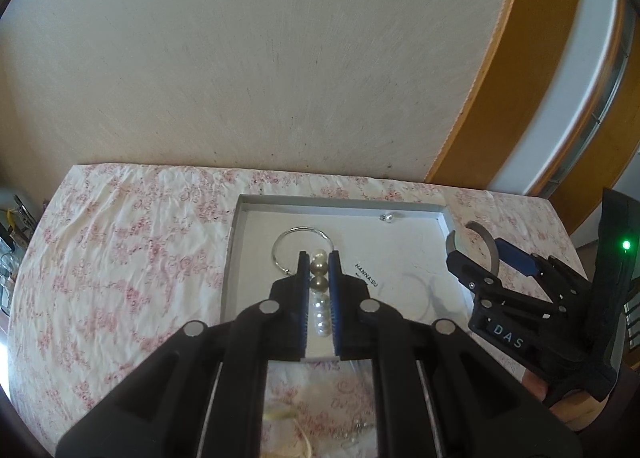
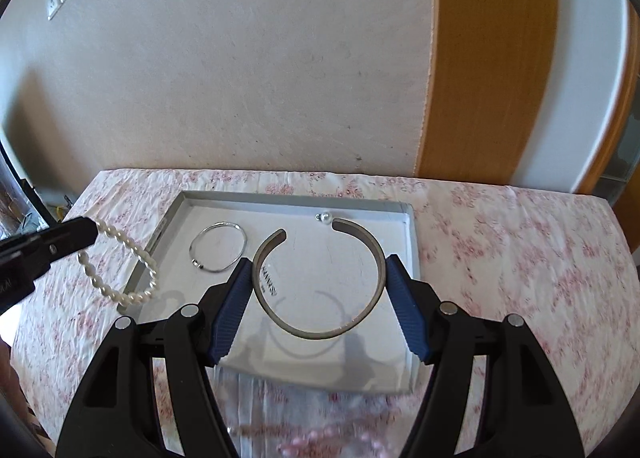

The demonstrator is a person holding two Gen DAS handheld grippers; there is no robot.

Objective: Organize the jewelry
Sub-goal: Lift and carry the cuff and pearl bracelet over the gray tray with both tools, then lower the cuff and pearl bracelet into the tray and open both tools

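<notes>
A shallow white tray (image 2: 412,258) lies on the floral cloth. My left gripper (image 1: 319,262) is shut on a pearl bracelet (image 1: 320,290), which hangs from it above the tray's left edge in the right wrist view (image 2: 124,258). My right gripper (image 2: 318,262) holds a wide grey cuff bangle (image 2: 320,332) between its blue pads (image 2: 230,310), above the tray; it shows at the tray's right edge in the left wrist view (image 1: 486,242). A thin silver bangle (image 2: 218,246) and a small pearl earring (image 2: 325,217) lie in the tray, along with a small printed label (image 2: 267,284).
The table, covered by the floral cloth (image 2: 520,258), stands against a beige wall (image 2: 240,78) with a wooden door frame (image 2: 492,58) at the right. More jewelry, blurred, lies on the cloth near the front edge (image 2: 320,438). Clutter sits past the table's left edge (image 1: 12,226).
</notes>
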